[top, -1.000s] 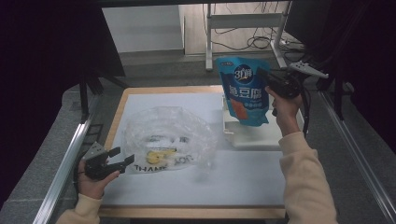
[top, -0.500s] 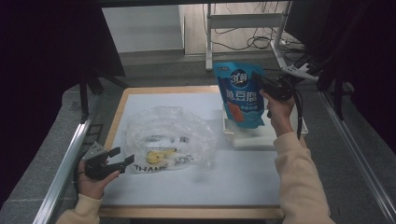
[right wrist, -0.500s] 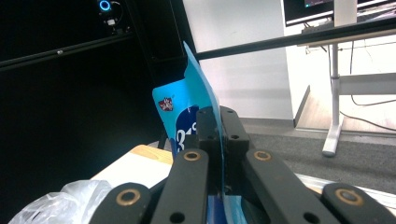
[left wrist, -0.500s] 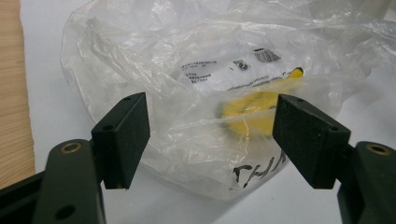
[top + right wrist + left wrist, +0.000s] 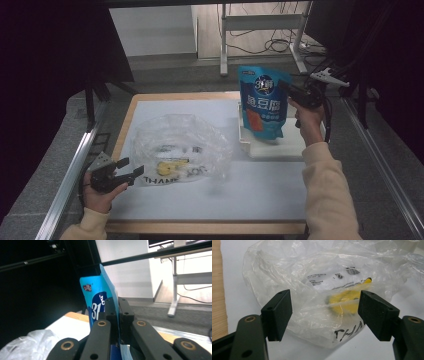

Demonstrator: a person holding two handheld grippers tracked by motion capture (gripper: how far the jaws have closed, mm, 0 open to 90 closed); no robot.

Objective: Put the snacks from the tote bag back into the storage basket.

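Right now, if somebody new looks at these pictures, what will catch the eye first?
First the bright blue pouch, held upright above the white tray at the table's right by the right gripper, whose jaws pinch its edge. Next the crumpled clear plastic bag at the middle, with something yellow inside, and the left gripper open just before it.

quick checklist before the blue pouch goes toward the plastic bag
1. Grip on pouch: right gripper clamps the blue pouch by its edge, jaws closed on it. Ok.
2. Pouch clear of the white tray: it hangs upright, bottom above the tray. Ok.
3. Left gripper ready: jaws open, the clear plastic bag in front of them, not gripped. Not ok.
4. Bag mouth open: crumpled film, opening cannot be made out. Cannot tell.
5. Room in bag: a yellow item already lies inside. Cannot tell.
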